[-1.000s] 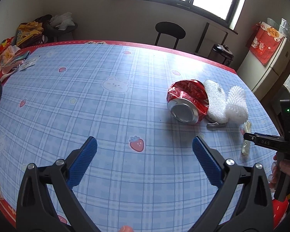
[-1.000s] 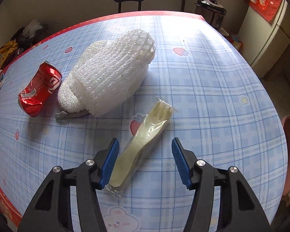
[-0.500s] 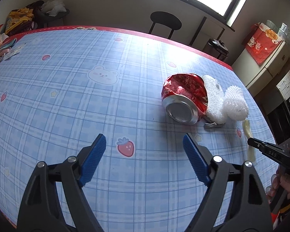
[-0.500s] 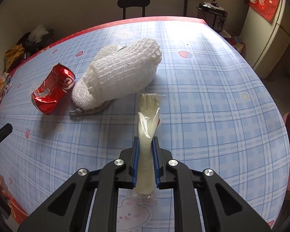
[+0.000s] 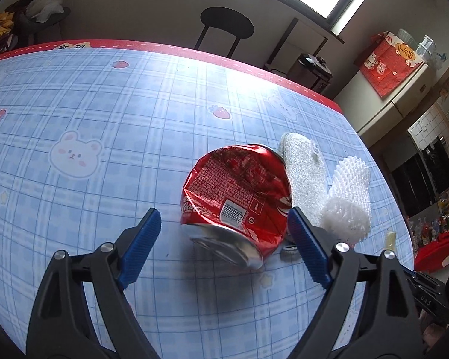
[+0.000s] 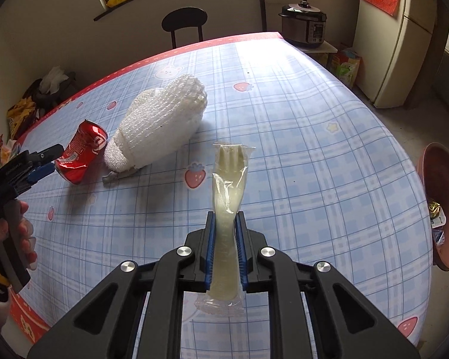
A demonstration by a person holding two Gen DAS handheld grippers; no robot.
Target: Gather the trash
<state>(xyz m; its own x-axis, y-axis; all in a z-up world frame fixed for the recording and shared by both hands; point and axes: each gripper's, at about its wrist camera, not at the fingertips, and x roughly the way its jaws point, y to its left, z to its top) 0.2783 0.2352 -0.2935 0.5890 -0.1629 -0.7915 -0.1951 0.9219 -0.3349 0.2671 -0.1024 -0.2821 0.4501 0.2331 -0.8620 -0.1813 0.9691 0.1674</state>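
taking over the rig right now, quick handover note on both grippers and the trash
Right gripper: jaws shut on the plastic-wrapped pale disposable fork, held above the blue plaid tablecloth.
Left gripper: jaws open, one on each side of the crushed red soda can, which lies on its side; not gripped yet.
Beside the can: white foam mesh sleeve, untouched, with a small grey scrap at its base.
A reddish-brown bin stands off the table's right edge, some wrappers already inside.
Done: fork picked up. Left: bin the fork, grasp and bin the can, then the sleeve and the scrap.
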